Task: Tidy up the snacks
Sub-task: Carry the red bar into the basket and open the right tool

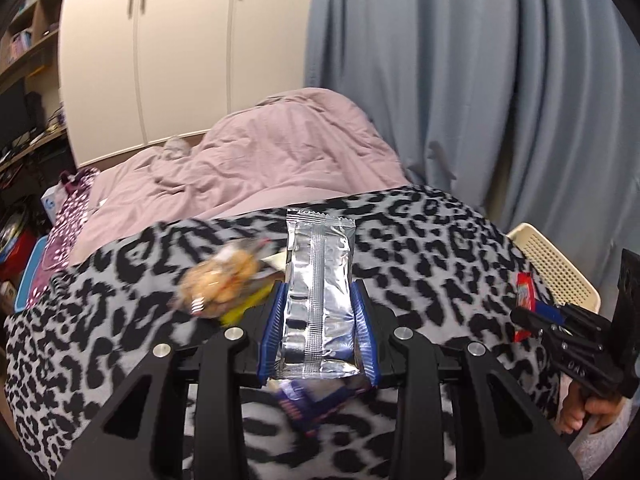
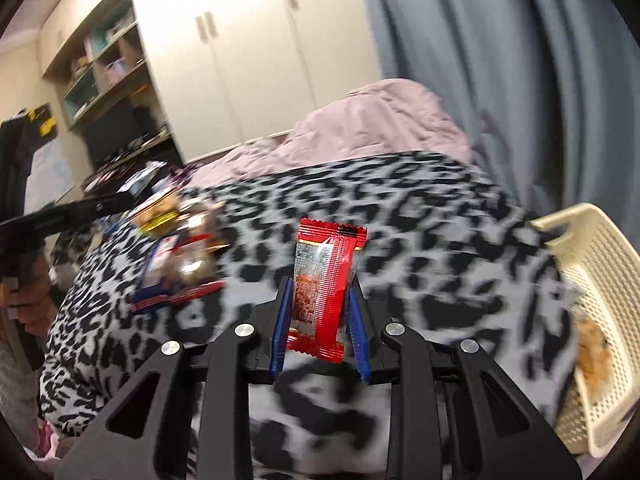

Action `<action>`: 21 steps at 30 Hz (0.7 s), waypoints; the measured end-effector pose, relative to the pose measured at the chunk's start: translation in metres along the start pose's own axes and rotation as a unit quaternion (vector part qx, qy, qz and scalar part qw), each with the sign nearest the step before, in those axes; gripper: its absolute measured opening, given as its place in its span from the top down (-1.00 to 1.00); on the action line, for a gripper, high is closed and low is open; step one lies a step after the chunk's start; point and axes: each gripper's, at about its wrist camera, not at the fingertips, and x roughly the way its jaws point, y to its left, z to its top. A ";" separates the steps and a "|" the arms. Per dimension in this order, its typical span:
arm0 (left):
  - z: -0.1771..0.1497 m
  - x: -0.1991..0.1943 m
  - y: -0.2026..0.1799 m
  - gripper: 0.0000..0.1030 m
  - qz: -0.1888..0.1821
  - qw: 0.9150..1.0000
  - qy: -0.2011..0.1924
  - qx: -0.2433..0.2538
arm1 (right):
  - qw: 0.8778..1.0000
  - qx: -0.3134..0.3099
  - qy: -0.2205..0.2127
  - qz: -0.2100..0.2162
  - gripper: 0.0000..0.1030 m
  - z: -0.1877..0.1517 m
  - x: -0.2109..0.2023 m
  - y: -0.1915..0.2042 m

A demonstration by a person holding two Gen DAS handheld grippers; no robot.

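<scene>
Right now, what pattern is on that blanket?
Black-and-grey leopard print on the blanket, clearest in the left wrist view.

we look down along each tool from close above the leopard blanket (image 1: 420, 240), facing the wardrobe (image 1: 180, 60) and curtain (image 1: 480, 80); both views share the blanket, pink duvet (image 2: 392, 120) and cream basket (image 2: 592, 280).

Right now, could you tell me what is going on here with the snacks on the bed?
A person is sorting snacks with a gripper in each hand. The left gripper is shut on a silver packet, and the right gripper is shut on a red packet. More snacks lie in a loose pile on the leopard-print blanket. A cream basket at the blanket's right edge already holds something.
</scene>
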 end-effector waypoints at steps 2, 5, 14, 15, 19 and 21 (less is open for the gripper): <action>0.003 0.005 -0.014 0.34 -0.009 1.000 0.002 0.010 | 1.000 0.015 -0.009 -0.018 0.46 -0.002 -0.010 -0.019; 0.007 0.011 -0.035 0.34 -0.023 0.999 0.003 0.024 | 0.998 0.036 -0.020 -0.045 0.46 -0.006 -0.023 -0.044; 0.014 0.029 -0.095 0.34 -0.066 0.996 0.016 0.065 | 0.984 0.104 -0.037 -0.137 0.46 -0.026 -0.064 -0.127; 0.015 0.031 -0.100 0.34 -0.069 0.995 0.018 0.069 | 0.982 0.110 -0.037 -0.147 0.46 -0.030 -0.068 -0.134; 0.018 0.038 -0.126 0.34 -0.086 0.992 0.022 0.086 | 0.974 0.134 -0.034 -0.178 0.46 -0.042 -0.079 -0.161; 0.019 0.040 -0.135 0.34 -0.092 0.991 0.022 0.093 | 0.971 0.145 -0.032 -0.187 0.46 -0.049 -0.084 -0.173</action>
